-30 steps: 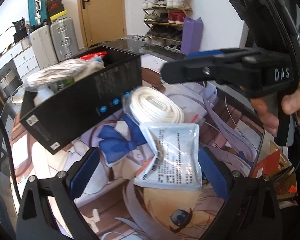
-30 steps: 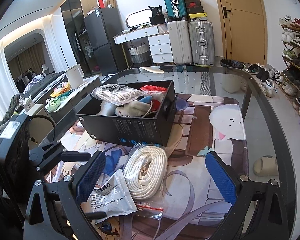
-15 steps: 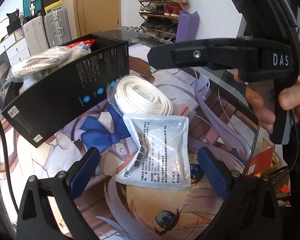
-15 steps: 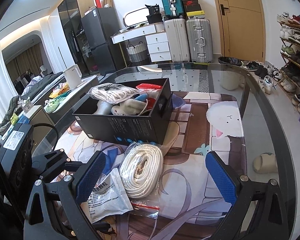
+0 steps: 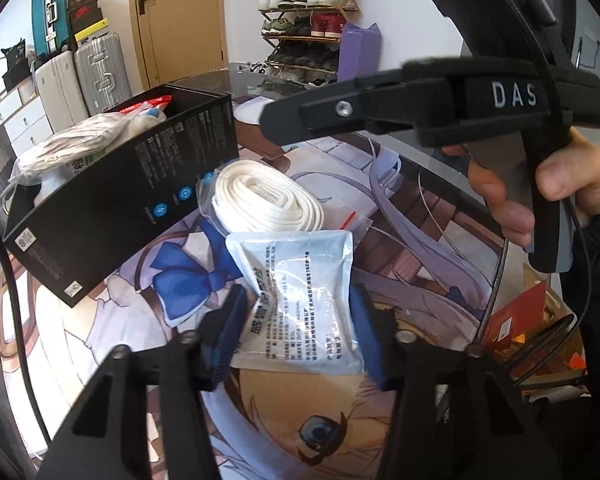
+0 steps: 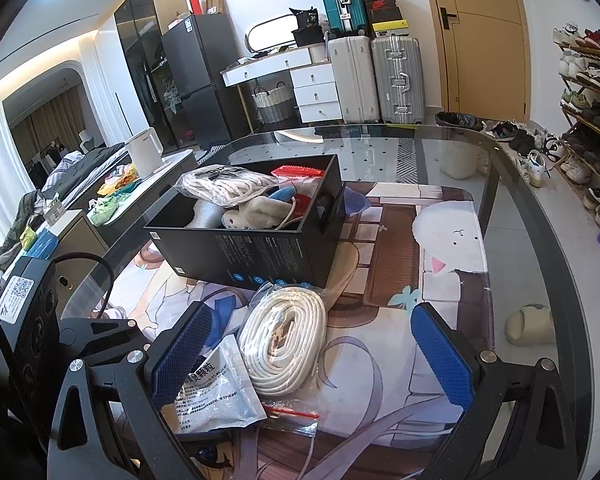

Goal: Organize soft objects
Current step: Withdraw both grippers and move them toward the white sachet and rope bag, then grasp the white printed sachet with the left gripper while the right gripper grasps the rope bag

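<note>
Reading "DAS" in white letters, the right gripper (image 5: 284, 128) is seen from the left wrist view, held in a hand (image 5: 540, 196). Dense printed text covers the silver pouch (image 5: 304, 300), too small to be read. Half a second earlier the left gripper (image 5: 298, 332) stood wide around the pouch; its jaws have just been closing, and the blue pads are now pressed against the pouch's two sides. The pouch lies on the printed mat (image 5: 400, 216), just beside the bagged white rope (image 5: 266, 200) and near the black box (image 5: 112, 208). The right gripper's jaws are spread, nothing held.
</note>
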Tool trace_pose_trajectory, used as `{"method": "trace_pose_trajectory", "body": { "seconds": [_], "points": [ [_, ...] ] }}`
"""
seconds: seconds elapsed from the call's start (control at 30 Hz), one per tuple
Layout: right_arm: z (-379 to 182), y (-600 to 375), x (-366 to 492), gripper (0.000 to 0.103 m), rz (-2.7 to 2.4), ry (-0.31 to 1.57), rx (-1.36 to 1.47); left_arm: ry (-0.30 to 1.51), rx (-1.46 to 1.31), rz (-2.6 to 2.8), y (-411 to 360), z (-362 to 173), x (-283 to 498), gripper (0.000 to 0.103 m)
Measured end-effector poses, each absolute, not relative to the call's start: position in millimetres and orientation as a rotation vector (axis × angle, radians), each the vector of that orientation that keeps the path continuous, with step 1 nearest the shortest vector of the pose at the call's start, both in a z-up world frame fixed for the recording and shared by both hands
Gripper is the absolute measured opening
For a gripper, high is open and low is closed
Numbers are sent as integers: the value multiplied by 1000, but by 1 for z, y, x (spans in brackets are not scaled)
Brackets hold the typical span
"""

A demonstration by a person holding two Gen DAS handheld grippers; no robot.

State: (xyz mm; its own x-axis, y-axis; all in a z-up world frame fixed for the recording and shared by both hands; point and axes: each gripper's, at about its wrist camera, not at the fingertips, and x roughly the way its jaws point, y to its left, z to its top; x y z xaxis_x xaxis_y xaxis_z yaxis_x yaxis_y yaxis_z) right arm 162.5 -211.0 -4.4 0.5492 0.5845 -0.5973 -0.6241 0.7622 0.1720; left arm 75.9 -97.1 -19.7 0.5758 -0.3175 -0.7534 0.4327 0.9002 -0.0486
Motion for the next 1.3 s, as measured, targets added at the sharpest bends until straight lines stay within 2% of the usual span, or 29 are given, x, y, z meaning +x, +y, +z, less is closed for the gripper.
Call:
{"method": "trace_pose_trajectory", "body": {
  "seconds": [0.13,0.53,1.2,1.23,1.3],
  "points": [
    [-4,-211,163,101,711,681,-60,841,120,-431,-88,-17,75,43],
    [-11,-209,168,101,688,710,-61,787,26,-338,-39,3,71,43],
    [-59,-145,158,101,715,796,-258,700,-39,-281,-3,22,63,43],
    [-59,-143,158,100,713,795,-266,701,-39,-280,-3,22,63,43],
    [-62,-140,158,88,711,808,-276,701,-43,-276,-2,23,64,43]
  ]
}}
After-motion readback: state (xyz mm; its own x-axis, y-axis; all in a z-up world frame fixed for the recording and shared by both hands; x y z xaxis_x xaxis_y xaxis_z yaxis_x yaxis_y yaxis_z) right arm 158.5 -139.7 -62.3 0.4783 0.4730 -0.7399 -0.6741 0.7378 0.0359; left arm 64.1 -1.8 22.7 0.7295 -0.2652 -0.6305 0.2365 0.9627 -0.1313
